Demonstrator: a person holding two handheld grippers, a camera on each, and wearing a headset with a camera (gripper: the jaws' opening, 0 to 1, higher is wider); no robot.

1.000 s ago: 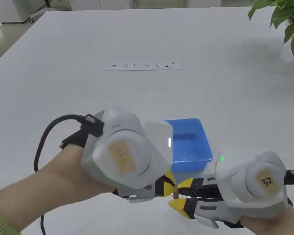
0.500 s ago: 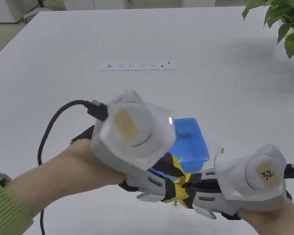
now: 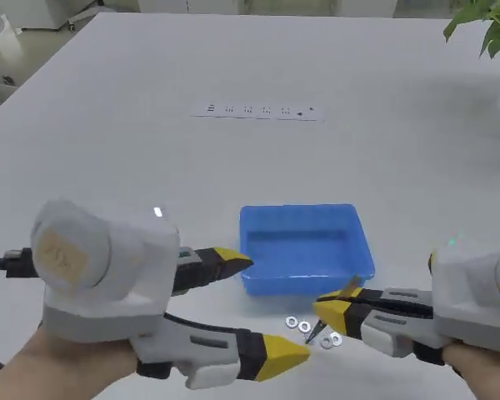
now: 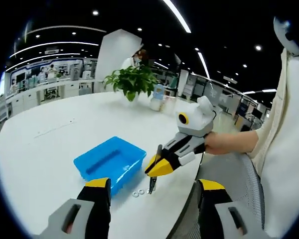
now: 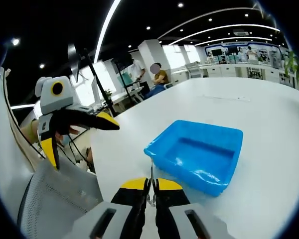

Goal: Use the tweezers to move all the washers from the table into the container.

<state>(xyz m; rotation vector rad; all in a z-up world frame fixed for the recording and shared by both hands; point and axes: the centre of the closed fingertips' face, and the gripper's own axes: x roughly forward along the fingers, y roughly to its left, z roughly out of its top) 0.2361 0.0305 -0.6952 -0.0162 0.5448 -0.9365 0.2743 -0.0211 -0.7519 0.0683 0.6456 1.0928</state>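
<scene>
We judge the task barely begun. The blue container (image 3: 304,282) sits on the white surface (image 3: 150,150) with its floor looking bare: we can make out no washer inside it in the head view or in either gripper view. The washers (image 3: 305,327) lie in a loose cluster on the surface just beside the container's near wall, towards its right half. We count four, though they are small and there could be more.

The right hand-held gripper (image 3: 325,308) has its jaws closed tight on the tweezers (image 4: 152,183), gripping them partway along so that the tips slant down towards the cluster. The tips are very near the washers. We cannot tell whether they touch one or have one pinched, but nothing looks lifted.

The left hand-held gripper (image 3: 280,307) comes in from the near left with its jaws spread wide and nothing between them. Its far jaw reaches close to the container's near-left corner.

So what is done, as far as we can see, is the preparation — tweezers in hand and brought to the washers. What is left is the whole transfer: each washer has to be pinched, carried over the near wall and dropped in, one short trip per washer.
</scene>
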